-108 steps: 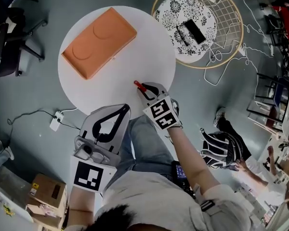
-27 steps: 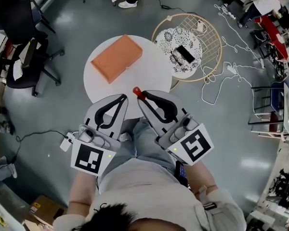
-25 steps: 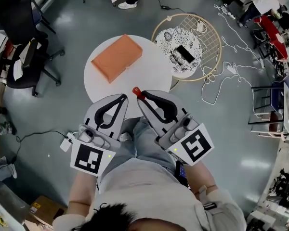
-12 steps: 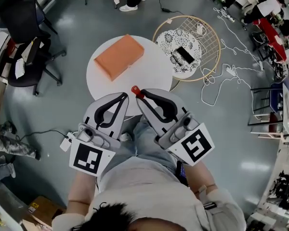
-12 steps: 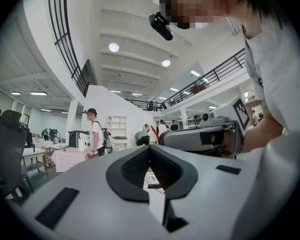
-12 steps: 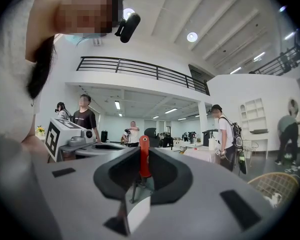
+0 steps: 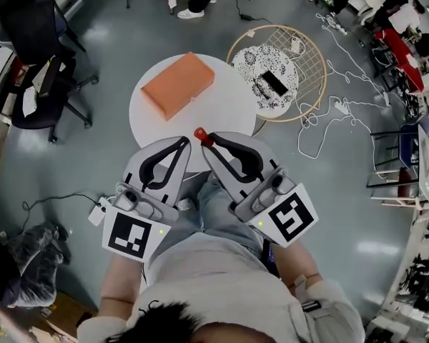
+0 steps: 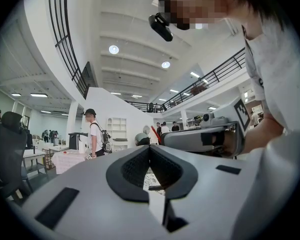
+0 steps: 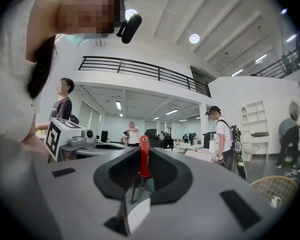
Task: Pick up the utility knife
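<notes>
The red utility knife (image 7: 199, 133) is clamped between the jaws of my right gripper (image 7: 205, 142), with its red end poking past the tips. In the right gripper view the utility knife (image 9: 144, 160) stands upright in the shut right gripper (image 9: 144, 149), up in the air and facing the room. My left gripper (image 7: 184, 143) is held beside it, its jaws together and empty; the left gripper view shows the left gripper (image 8: 150, 147) with its tips meeting. Both hang above the near edge of the round white table (image 7: 222, 113).
An orange box (image 7: 177, 84) lies on the table's far left. A round wire basket (image 7: 322, 63) holding a patterned plate (image 7: 261, 66) and a black flat object (image 7: 274, 83) stands to the right. White cables (image 7: 343, 109) trail on the floor, and an office chair (image 7: 28, 27) stands far left.
Over four seconds my right gripper rose from the table's edge with the knife and drew back beside the left. In the last second a dark figure appeared at lower left.
</notes>
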